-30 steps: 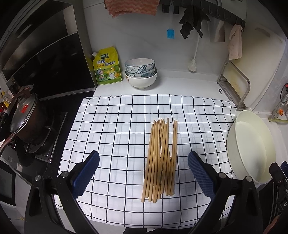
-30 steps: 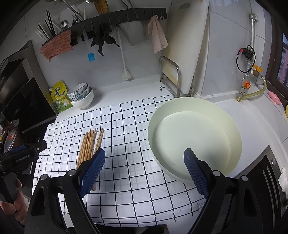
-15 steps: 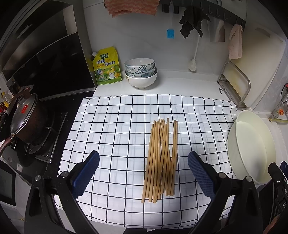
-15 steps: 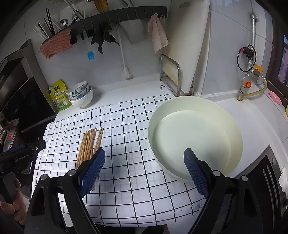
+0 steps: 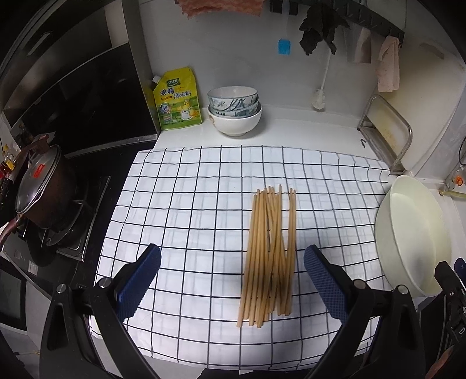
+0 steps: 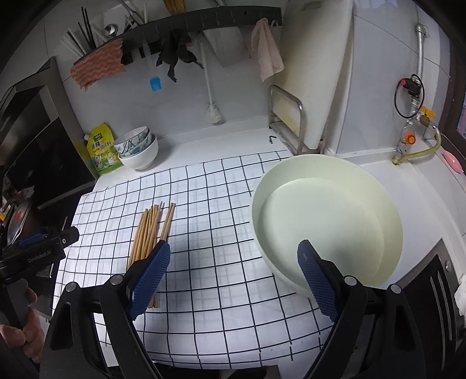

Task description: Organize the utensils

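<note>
A bundle of several bamboo chopsticks (image 5: pixel 269 253) lies lengthwise on a white black-checked cloth (image 5: pixel 189 210); the same chopsticks (image 6: pixel 150 230) show at the left of the right wrist view. My left gripper (image 5: pixel 231 282) hangs open above the cloth's near part, the chopsticks' near ends between its blue pads. My right gripper (image 6: pixel 233 274) is open too, over the cloth between the chopsticks and a big pale basin (image 6: pixel 326 215). Neither holds anything. The left gripper's body (image 6: pixel 35 253) and a hand (image 6: pixel 20 329) appear at the right wrist view's left edge.
Stacked bowls (image 5: pixel 234 109) and a yellow seasoning pouch (image 5: pixel 177 99) stand by the back wall. A lidded pot (image 5: pixel 40 189) sits on the stove at left. A metal rack (image 5: pixel 387 131) with a cutting board stands back right. A wall rail (image 6: pixel 201 20) holds cloths and utensils.
The left wrist view has shifted slightly, so the chopsticks sit a little further right and look blurred. The right gripper has barely moved. Both stay open.
</note>
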### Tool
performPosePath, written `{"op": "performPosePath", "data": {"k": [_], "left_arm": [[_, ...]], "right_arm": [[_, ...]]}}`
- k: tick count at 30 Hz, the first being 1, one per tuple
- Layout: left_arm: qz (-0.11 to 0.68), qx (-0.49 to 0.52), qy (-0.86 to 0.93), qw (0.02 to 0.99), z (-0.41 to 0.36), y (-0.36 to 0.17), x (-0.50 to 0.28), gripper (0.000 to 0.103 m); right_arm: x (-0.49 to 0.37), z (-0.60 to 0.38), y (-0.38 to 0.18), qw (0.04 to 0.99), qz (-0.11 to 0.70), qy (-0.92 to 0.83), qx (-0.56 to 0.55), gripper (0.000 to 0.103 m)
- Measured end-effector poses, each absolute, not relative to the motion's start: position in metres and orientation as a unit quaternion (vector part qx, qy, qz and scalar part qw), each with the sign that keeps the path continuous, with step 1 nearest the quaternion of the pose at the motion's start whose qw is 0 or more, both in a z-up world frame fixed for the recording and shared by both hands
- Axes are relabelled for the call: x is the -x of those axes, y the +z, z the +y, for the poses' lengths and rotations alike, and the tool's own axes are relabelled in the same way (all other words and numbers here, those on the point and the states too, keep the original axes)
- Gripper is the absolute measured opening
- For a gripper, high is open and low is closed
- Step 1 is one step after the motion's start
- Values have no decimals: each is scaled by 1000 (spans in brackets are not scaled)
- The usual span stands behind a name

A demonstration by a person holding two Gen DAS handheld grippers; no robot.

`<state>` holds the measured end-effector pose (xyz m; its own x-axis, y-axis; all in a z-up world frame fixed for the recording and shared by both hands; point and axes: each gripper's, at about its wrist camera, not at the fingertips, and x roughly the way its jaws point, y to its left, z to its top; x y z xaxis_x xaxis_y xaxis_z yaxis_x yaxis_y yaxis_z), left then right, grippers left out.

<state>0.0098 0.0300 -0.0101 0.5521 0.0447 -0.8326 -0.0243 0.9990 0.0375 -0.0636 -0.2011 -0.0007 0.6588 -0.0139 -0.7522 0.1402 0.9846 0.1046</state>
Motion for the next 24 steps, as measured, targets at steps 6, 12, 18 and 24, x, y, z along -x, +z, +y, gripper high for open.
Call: {"op": "performPosePath", "data": {"k": [6, 12, 18, 24], "left_arm": [[499, -5, 43, 866, 61, -39, -25, 97], [530, -20, 46, 847, 83, -79, -44, 97], [533, -3, 23, 846, 95, -109, -60, 97], [523, 1, 1, 852, 95, -126, -69, 97]], "right_arm": [[44, -176, -20, 897, 436, -11, -65, 85], [18, -147, -49, 883, 466, 18, -57, 85], [-9, -127, -89, 870, 490, 28, -54, 85], [-28, -114, -122, 859, 510, 24, -45, 85]]}}
